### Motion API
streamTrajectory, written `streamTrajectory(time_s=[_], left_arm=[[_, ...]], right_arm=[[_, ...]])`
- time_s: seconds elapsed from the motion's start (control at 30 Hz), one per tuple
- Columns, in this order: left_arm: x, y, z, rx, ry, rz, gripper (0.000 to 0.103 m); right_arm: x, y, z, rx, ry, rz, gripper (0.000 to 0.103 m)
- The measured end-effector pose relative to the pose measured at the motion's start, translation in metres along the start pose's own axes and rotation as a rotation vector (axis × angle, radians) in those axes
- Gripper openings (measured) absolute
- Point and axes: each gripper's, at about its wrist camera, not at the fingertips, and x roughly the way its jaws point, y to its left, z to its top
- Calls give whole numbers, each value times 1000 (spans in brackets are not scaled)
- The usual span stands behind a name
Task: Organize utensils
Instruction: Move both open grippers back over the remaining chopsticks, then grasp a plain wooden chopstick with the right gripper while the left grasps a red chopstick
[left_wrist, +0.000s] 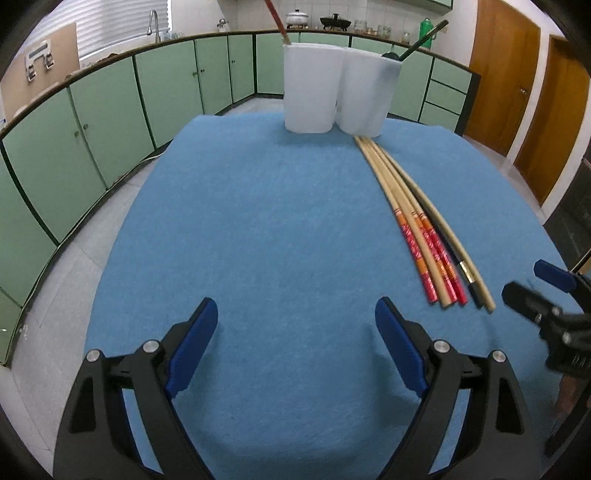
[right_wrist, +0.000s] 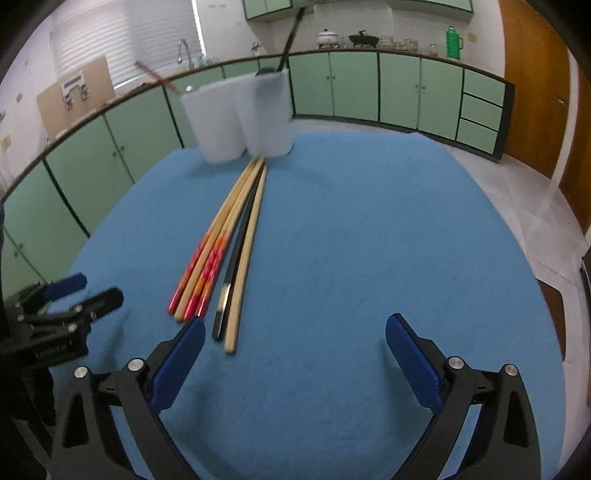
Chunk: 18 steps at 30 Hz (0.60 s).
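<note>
Green-cabinet kitchen, blue cloth, chopsticks

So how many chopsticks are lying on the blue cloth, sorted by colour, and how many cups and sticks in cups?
Red-patterned chopsticks: 3
Plain wooden chopsticks: 2
Black chopstick: 1
White cups: 2
Chopsticks standing in the cups: 2
Total: 10
</note>
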Motion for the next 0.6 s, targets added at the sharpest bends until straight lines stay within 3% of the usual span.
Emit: streamTrajectory(time_s=[0.33,0.47,0.6], left_arm=[[6,-6,2,-2,9,0,85],[7,-7,3,-1,14,3,85],[7,-9,3,2,13,2,85]], right_arm=[[7,7,-2,-40,44,-27,77],[8,4,-1,-49,47,-95,74],[6,5,-1,-59,42,-69,67]])
